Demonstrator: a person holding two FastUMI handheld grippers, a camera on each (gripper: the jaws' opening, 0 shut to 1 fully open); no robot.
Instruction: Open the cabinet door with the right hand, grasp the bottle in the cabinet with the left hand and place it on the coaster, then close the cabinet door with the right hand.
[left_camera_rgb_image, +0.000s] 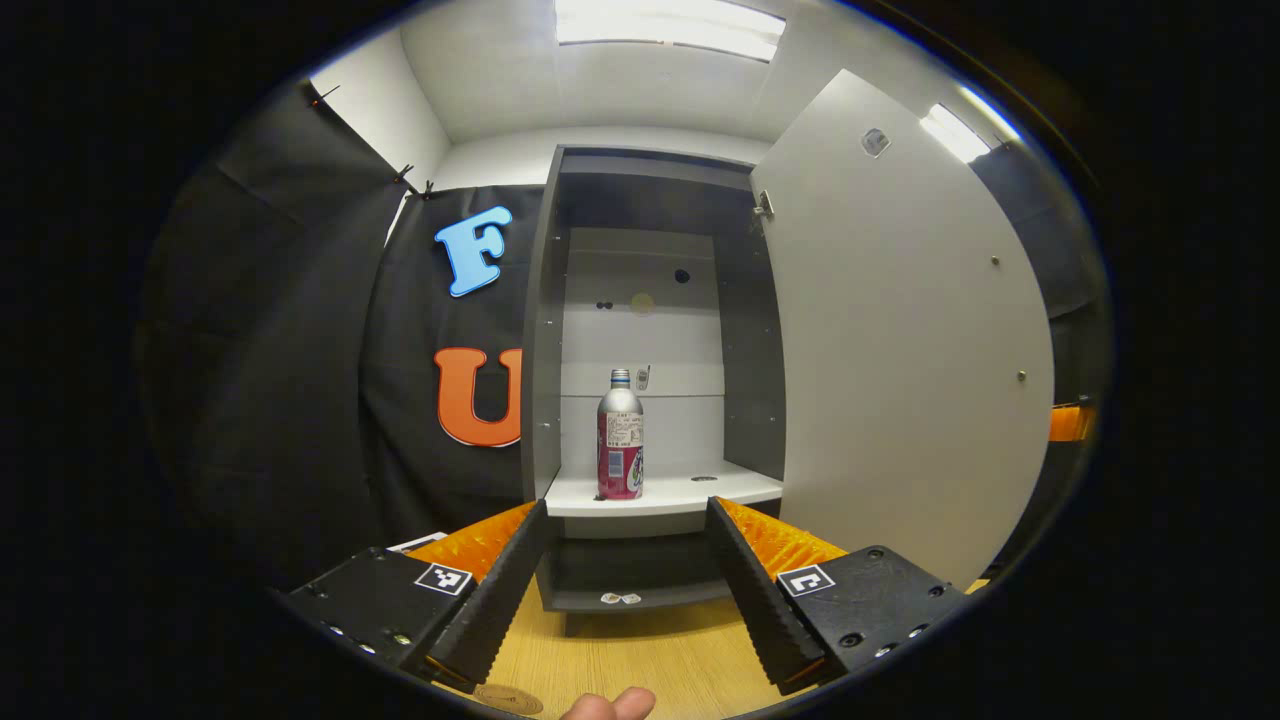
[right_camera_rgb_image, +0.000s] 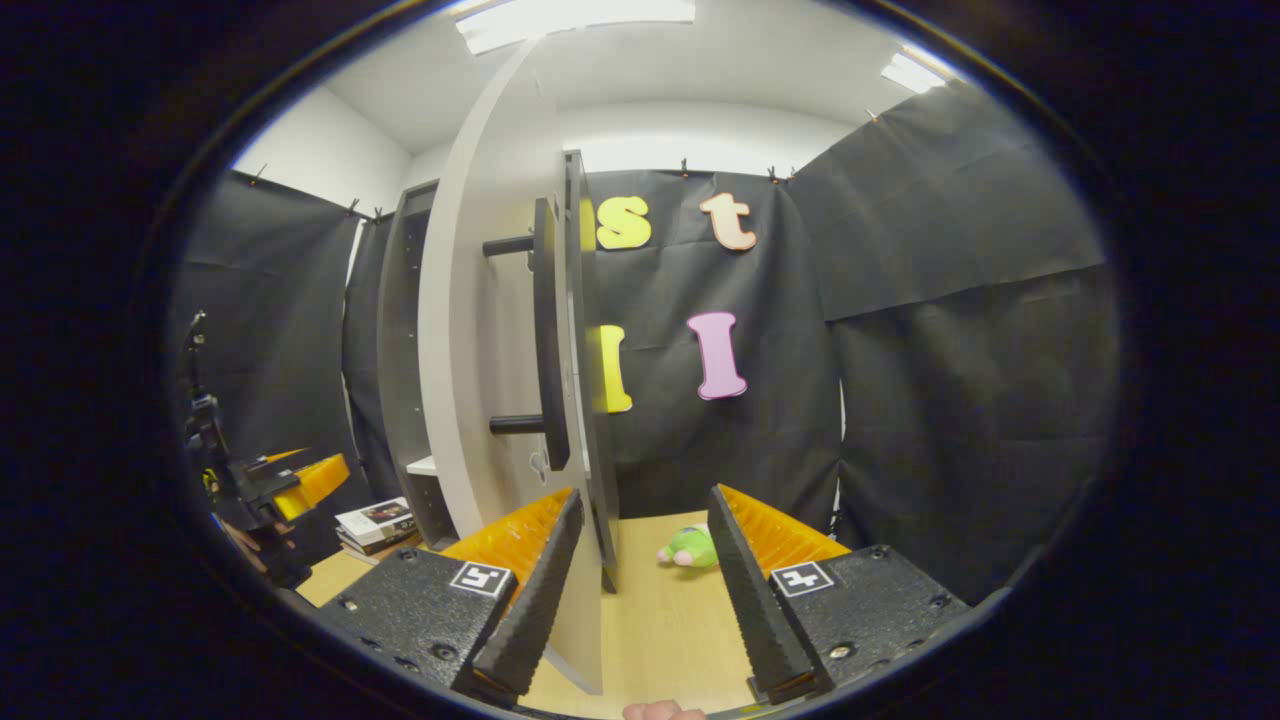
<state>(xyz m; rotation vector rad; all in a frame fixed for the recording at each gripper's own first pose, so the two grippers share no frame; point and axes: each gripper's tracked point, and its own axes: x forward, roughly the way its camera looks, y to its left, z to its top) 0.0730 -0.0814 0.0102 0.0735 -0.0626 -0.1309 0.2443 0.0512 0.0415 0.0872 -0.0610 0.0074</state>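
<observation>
The cabinet door (left_camera_rgb_image: 900, 330) stands swung wide open. Inside the cabinet (left_camera_rgb_image: 545, 330), the bottle (left_camera_rgb_image: 620, 435) stands upright on the white shelf (left_camera_rgb_image: 690, 492), near its front edge. The left gripper (left_camera_rgb_image: 627, 520) faces it from the tabletop (left_camera_rgb_image: 640, 660) side, jaws spread apart and holding nothing. The right gripper (right_camera_rgb_image: 640, 510) has its jaws released, the door's edge and its dark bar handle (right_camera_rgb_image: 548, 335) just ahead between them. A green plush toy (right_camera_rgb_image: 690, 547) lies on the tabletop beyond.

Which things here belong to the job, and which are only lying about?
For the job:
- bottle, upright on the cabinet shelf
- cabinet door, swung open
- left tool, open, facing the bottle
- right tool, open, near the door's edge

Lying about:
- green plush toy on the table
- stack of books
</observation>
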